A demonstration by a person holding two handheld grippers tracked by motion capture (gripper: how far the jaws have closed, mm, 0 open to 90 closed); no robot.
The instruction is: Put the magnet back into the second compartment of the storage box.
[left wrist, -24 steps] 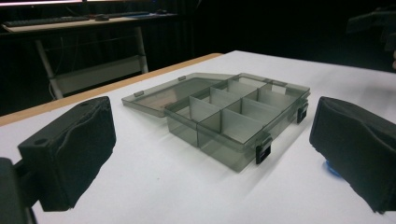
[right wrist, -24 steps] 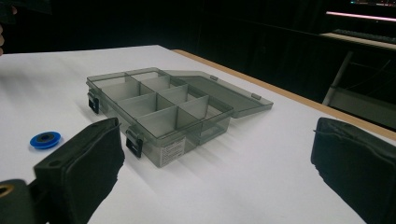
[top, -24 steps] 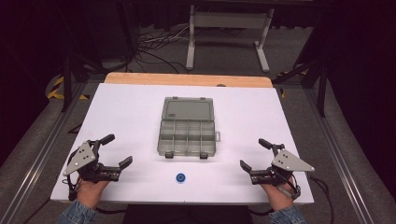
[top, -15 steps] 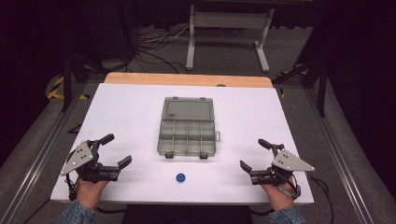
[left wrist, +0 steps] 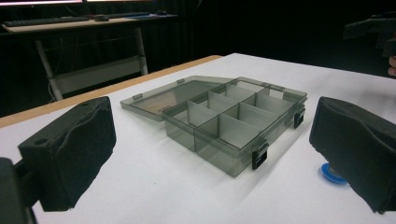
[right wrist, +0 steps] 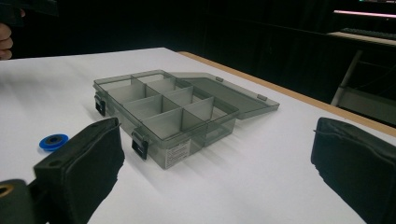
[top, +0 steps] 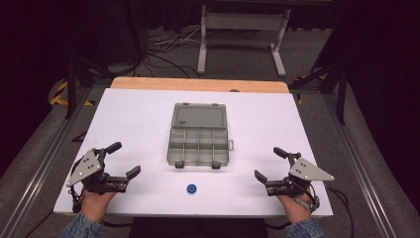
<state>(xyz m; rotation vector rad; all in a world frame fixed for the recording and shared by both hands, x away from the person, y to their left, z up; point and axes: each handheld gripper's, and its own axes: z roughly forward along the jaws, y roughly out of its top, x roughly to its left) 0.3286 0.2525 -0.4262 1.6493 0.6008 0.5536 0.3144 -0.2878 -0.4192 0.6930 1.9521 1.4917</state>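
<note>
Nothing's really moved since before, maybe the left gripper (top: 124, 159) nudged slightly. It and the right gripper (top: 268, 163) sit wide open, empty, near the table's (top: 297, 124) front corners. Open compartment box (top: 199, 140) sits mid-table, blue disc (top: 191, 188) near the front edge.

Before you: a smoky grey translucent plastic compartment box (top: 199, 136) with black latches (left wrist: 259, 156); a small bright blue round disc (top: 191, 188); a plain white tabletop (top: 277, 119) edged in light wood; your grippers' matte black jaw pads (left wrist: 70, 144).
</note>
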